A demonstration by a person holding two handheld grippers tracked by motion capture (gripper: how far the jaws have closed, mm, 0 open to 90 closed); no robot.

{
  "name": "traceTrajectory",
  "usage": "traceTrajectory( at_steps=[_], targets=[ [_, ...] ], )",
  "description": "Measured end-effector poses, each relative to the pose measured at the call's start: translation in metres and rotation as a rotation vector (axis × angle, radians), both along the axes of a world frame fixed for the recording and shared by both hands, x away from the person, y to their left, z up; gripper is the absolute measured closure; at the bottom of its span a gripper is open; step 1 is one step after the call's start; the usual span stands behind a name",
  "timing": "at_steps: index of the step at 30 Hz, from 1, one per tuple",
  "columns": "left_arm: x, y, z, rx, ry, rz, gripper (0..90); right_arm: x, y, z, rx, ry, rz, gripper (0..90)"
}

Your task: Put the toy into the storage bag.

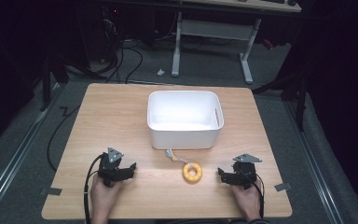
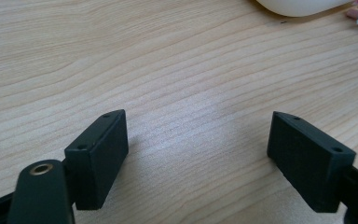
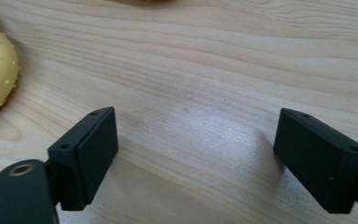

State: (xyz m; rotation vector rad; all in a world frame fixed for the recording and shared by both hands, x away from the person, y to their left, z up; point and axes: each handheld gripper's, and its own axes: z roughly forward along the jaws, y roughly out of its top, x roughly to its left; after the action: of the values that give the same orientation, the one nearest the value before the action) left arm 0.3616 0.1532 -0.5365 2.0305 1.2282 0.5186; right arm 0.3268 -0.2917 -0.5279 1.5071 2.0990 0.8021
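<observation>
High view: yellow ring (image 1: pixel 193 172) between 2 grippers (apart).

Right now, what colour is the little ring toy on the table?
The ring toy is yellow, with tiny bumps on it. The right gripper view shows it best, at its left edge.

Yellow ring toy (image 1: pixel 192 172) with pale dots, white bin (image 1: pixel 185 119), light wood-grain table (image 1: pixel 112 116), black claws

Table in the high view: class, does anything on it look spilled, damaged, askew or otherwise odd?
Nothing stands out. The white bin sits upright and square on the wooden table, and looks empty. The yellow ring toy lies flat in front of it, its coloured cord trailing toward the bin. Nothing spilled or broken.
</observation>
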Motion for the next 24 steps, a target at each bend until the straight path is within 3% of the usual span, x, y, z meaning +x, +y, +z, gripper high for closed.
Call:
traceTrajectory(
  at_steps=[3, 8, 11, 18, 24],
  targets=[
    [0.0, 0.0, 0.0, 0.0, 0.0, 0.0, 20.7, 0.0, 0.001, 0.002, 0.001, 0.012, 0.001, 16.7],
    [0.0, 0.0, 0.0, 0.0, 0.0, 0.0, 20.7, -0.001, -0.001, 0.006, 0.064, 0.018, 0.002, 20.6],
    [0.0, 0.0, 0.0, 0.0, 0.0, 0.0, 20.7, -0.003, -0.001, 0.009, 0.077, 0.007, 0.004, 23.0],
    [0.0, 0.0, 0.0, 0.0, 0.0, -0.002, 20.7, -0.008, 0.007, 0.022, 0.107, -0.017, 0.082, 32.4],
    [0.0, 0.0, 0.0, 0.0, 0.0, -0.002, 20.7, -0.008, 0.016, 0.032, 0.13, -0.035, 0.143, 35.0]
  ],
)
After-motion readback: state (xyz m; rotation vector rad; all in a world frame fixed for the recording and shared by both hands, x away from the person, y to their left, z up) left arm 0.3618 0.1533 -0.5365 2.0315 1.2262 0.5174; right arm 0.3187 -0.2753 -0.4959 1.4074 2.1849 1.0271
